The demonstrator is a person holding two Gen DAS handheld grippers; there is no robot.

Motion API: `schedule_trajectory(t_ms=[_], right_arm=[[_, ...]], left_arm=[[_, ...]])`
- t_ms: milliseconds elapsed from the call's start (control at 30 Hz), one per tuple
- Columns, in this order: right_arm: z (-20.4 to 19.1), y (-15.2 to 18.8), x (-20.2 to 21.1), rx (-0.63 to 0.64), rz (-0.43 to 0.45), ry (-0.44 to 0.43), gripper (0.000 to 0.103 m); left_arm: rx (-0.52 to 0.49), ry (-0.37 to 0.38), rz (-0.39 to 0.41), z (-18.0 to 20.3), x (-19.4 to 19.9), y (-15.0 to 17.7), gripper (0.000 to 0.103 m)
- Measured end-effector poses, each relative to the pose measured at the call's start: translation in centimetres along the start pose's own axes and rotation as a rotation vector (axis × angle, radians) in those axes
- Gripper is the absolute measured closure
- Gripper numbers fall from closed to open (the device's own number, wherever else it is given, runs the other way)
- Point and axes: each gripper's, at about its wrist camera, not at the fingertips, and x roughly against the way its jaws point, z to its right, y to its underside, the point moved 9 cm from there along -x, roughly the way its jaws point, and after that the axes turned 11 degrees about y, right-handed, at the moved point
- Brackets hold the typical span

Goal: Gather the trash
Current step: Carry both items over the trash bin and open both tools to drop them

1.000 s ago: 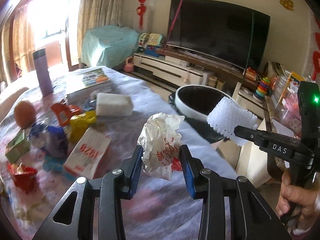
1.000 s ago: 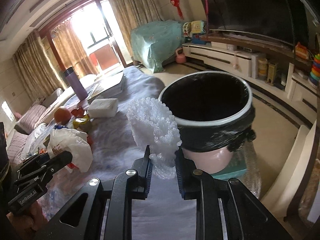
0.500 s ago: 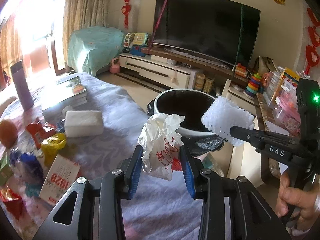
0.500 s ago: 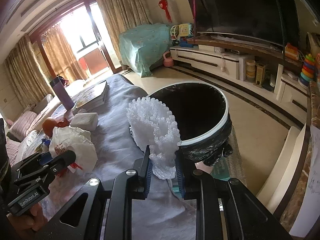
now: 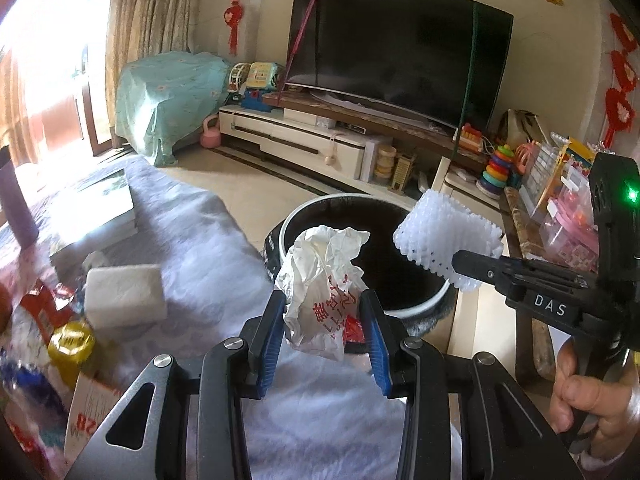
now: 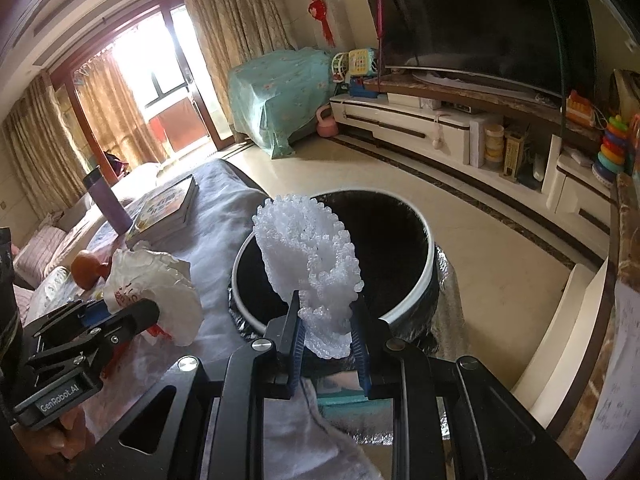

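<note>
My left gripper (image 5: 324,312) is shut on a crumpled white plastic bag (image 5: 324,280) with red print, held at the near rim of the trash bin (image 5: 416,308). The bin is round with a white rim and a black liner, standing on the floor off the table's end. My right gripper (image 6: 326,324) is shut on a white foam fruit net (image 6: 310,256), held over the bin's (image 6: 430,264) near edge. In the left wrist view the foam net (image 5: 448,240) and the right gripper (image 5: 472,264) hang over the bin's right side. The bag (image 6: 156,280) and left gripper (image 6: 120,316) show at the left of the right wrist view.
The table, under a pale cloth (image 5: 192,232), carries a white tissue pack (image 5: 124,296), a yellow wrapper (image 5: 72,344), red wrappers, a carton, books (image 6: 164,208), a purple flask (image 6: 106,200) and an orange (image 6: 86,268). A TV stand (image 5: 320,140) and toy shelf (image 5: 560,184) lie beyond the bin.
Both grippers have carried their loads away from the table's clutter toward the bin. The bin now sits closer and more central, right behind the bag and under the foam net.
</note>
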Motion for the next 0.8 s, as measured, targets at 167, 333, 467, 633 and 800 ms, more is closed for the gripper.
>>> schedule_trajectory(t_ms=[167, 333, 467, 633, 800], right_arm=[[0.2, -0.9, -0.8, 0.008, -0.009, 0.005, 0.081], [0.4, -1.5, -1.8, 0.025, -0.027, 0.011, 0.081], [0.6, -1.7, -2.7, 0.036, -0.044, 0.017, 0.080], [0.7, -1.9, -3.8, 0.046, -0.066, 0.022, 0.080], [0.6, -2.1, -4.4, 0.053, -0.076, 0.025, 0.080]], left_arm=[[-0.007, 0.009, -0.010, 0.1, -1.8, -1.5, 0.066], [0.010, 0.019, -0.041, -0.4, -3.9, -2.3, 0.066], [0.015, 0.022, -0.059, -0.5, -5.3, -3.1, 0.066], [0.015, 0.026, -0.077, -0.4, -7.0, -4.0, 0.066], [0.026, 0.033, -0.096, -0.7, -8.3, -4.3, 0.065]])
